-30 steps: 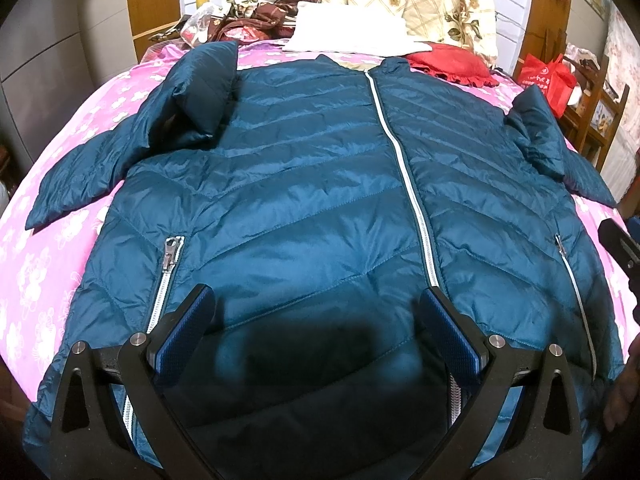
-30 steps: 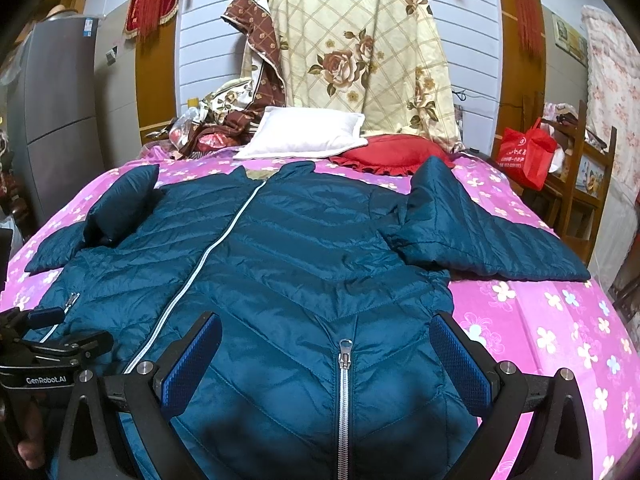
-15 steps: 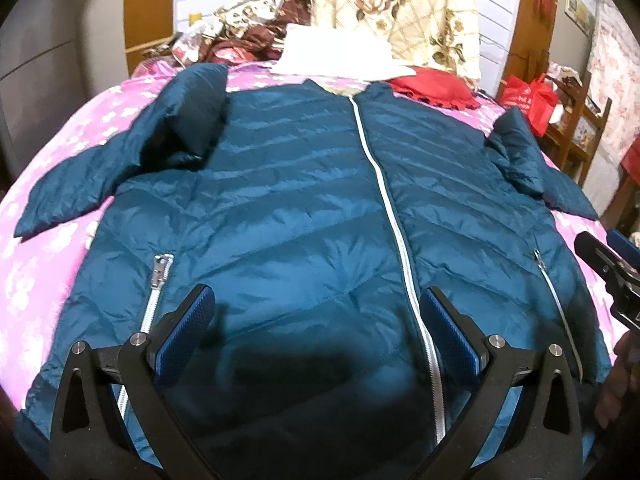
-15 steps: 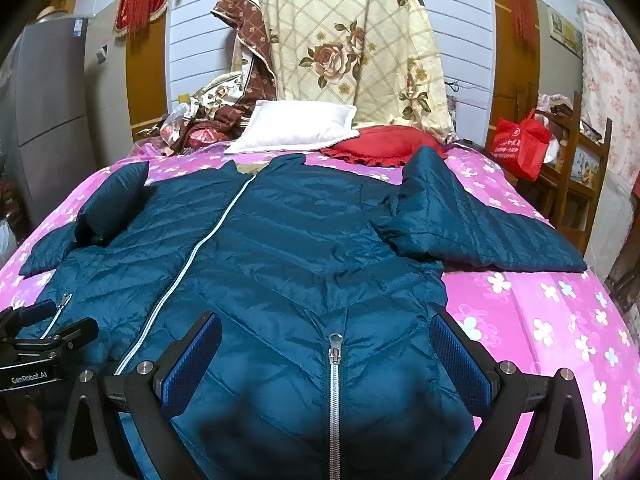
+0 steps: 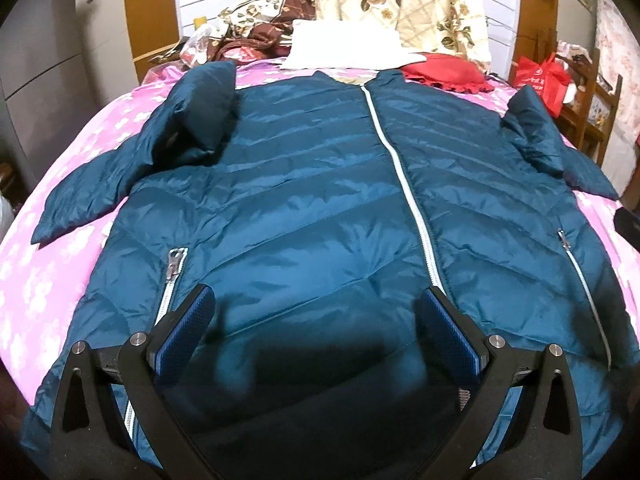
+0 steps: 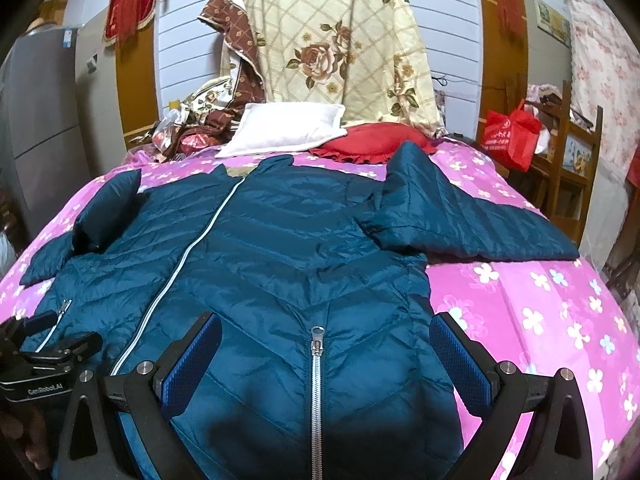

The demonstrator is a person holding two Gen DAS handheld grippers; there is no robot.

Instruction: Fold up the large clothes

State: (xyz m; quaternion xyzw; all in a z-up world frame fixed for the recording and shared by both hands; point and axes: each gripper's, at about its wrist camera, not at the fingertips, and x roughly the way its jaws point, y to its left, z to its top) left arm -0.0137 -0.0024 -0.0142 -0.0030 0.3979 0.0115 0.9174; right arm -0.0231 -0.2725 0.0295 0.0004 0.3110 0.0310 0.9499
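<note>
Both grippers hover low over the hem end of the teal puffer jacket (image 5: pixel 320 208), fingers spread wide and holding nothing. Left gripper (image 5: pixel 316 332) points up the jacket's front beside the white centre zipper (image 5: pixel 404 184); right gripper (image 6: pixel 324 364) straddles a pocket zipper (image 6: pixel 316 384). Jacket lies flat, zipped, sleeves out, on the pink floral bedspread (image 6: pixel 540 308).

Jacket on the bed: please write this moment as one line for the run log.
stage: before first fold | jacket: flat, zipped, on pink bedsheet | left gripper: open above hem | right gripper: open above pocket zipper
</note>
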